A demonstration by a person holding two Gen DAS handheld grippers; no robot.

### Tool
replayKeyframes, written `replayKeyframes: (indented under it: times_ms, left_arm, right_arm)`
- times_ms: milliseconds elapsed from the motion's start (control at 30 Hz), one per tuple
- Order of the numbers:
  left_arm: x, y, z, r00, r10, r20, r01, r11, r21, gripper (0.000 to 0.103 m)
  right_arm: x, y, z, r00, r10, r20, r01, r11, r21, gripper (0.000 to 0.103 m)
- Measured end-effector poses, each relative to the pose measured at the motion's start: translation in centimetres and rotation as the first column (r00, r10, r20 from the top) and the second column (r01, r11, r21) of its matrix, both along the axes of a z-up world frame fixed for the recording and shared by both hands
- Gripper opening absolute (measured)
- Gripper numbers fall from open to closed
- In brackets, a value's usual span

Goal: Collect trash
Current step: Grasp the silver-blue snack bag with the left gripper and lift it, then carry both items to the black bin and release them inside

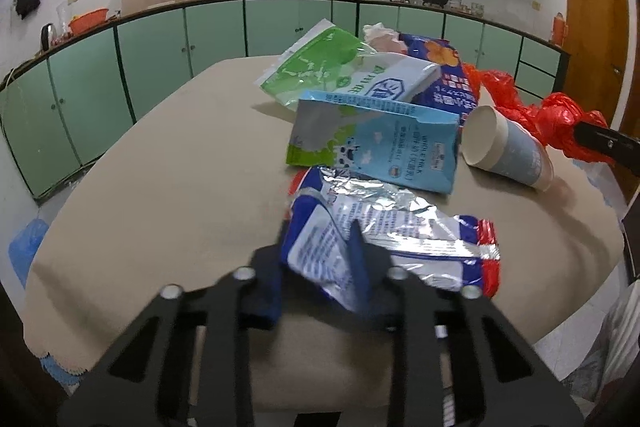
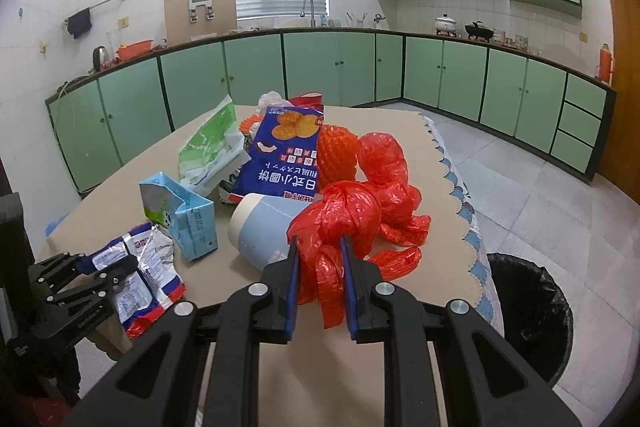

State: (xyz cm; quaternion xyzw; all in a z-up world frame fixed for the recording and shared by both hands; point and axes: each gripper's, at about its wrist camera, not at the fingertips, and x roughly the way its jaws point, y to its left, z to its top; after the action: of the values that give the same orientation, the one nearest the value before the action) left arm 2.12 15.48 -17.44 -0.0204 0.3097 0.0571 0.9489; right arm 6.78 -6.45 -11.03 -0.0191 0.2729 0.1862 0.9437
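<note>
A kitchen with pale green cabinets runs round the far walls, and in front of them stands a bench [image 1: 160, 167] under a tan cloth, with litter heaped on its right half.

Nearest, the left tool [image 1: 316, 267] has its jaws narrowed onto the near corner of a crumpled foil wrapper [image 1: 400, 227], blue, white and red, which lies flat at the near edge of the bench. It looks light, crinkly and slippery, so a pinch on a folded edge like this one should hold better than one on the smooth face.

The right tool [image 2: 320, 283] is clamped narrowly on a hanging fold of a red plastic bag [image 2: 340, 215] on the right side of the heap. The bag is soft and limp; it will likely drag and trail its loose tails when lifted.

Farther in lie a light blue milk carton [image 1: 380, 151], stiff-walled but probably empty and easily crushed, and a paper cup [image 1: 508, 151] on its side, which may roll. Beyond them sit a green and white pouch [image 1: 316, 67] and a dark blue snack bag [image 2: 284, 155].

A bin with a black liner [image 2: 532, 307] stands on the floor to the right of the bench.
</note>
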Motion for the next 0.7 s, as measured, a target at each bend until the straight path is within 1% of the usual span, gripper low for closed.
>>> replayKeyframes:
  times_ms: [67, 233, 333, 400, 533, 700]
  left_arm:
    - [0.0, -0.2, 0.2, 1.0, -0.007, 0.001, 0.007, 1.0, -0.001, 0.01]
    - [0.1, 0.2, 1.3, 1.0, -0.001, 0.016, 0.001, 1.0, -0.03, 0.004]
    - [0.0, 0.2, 2.7, 0.999, 0.004, 0.046, -0.003, 1.0, -0.02, 0.003]
    - [0.1, -0.1, 3.7, 0.998, -0.001, 0.067, 0.001, 1.0, -0.002, 0.003]
    - [0.5, -0.9, 5.4, 0.994, -0.015, 0.104, 0.014, 1.0, 0.007, 0.003]
    - [1.1, -2.6, 7.8, 0.987, -0.058, 0.149, 0.058, 0.998, 0.01, 0.003]
  right_arm:
    - [0.0, -0.2, 0.1, 1.0, -0.005, 0.004, 0.005, 1.0, 0.002, 0.019]
    - [-0.2, -0.8, 0.6, 1.0, -0.02, 0.017, 0.02, 1.0, 0.016, 0.019]
    - [-0.2, -1.2, 1.2, 0.999, -0.027, 0.03, 0.026, 0.999, 0.035, 0.019]
    - [-0.3, -1.4, 1.6, 0.999, -0.028, 0.038, 0.026, 0.999, 0.041, 0.019]
    - [-0.3, -1.8, 2.5, 0.999, -0.031, 0.043, 0.029, 0.998, 0.063, 0.019]
    - [-0.4, -2.7, 3.4, 0.998, -0.043, 0.052, 0.038, 0.996, 0.08, 0.019]
